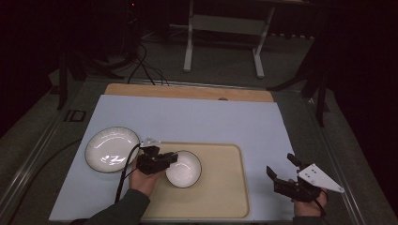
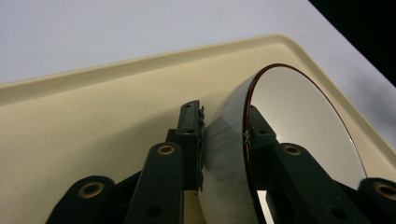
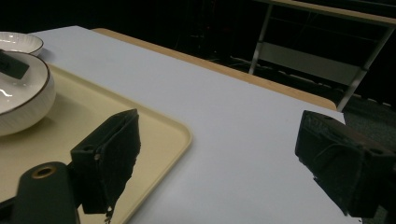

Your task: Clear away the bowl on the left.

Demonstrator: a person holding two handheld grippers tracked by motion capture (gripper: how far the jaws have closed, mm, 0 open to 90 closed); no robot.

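High view: the left gripper (image 1: 170, 159) has the bowl (image 1: 184, 169) by its near-left rim, over the left half of the tray (image 1: 220, 197). The plate (image 1: 110, 149) lies on the mat (image 1: 197, 117) just left of the tray, apart from the bowl. The right gripper (image 1: 280, 169) hangs at the mat's right edge, well clear of the work.

Left gripper view: the jaws are closed on the bowl wall, one pad outside, the other inside just below the dark rim band. The grip sits near the pad tips rather than deep in the jaws. Whether the bowl's foot is touching the tray or is held slightly above it cannot be settled from these angles; the bowl looks level in the right gripper view (image 3: 21, 100), which suggests it is down or nearly so.

Right gripper view: the jaws stand wide apart with nothing between them (bare mat and the tray corner (image 3: 180, 135) lie beyond).

Assessment of the step: a glazed wall pinched at one point will tend to pivot and slip. Recommended practice is to keep the wrist level, move slowly and low over the tray, and release only once the foot is flat. The inner pad should withdraw straight upward to avoid dragging the rim. The plate leaves little margin on the left.
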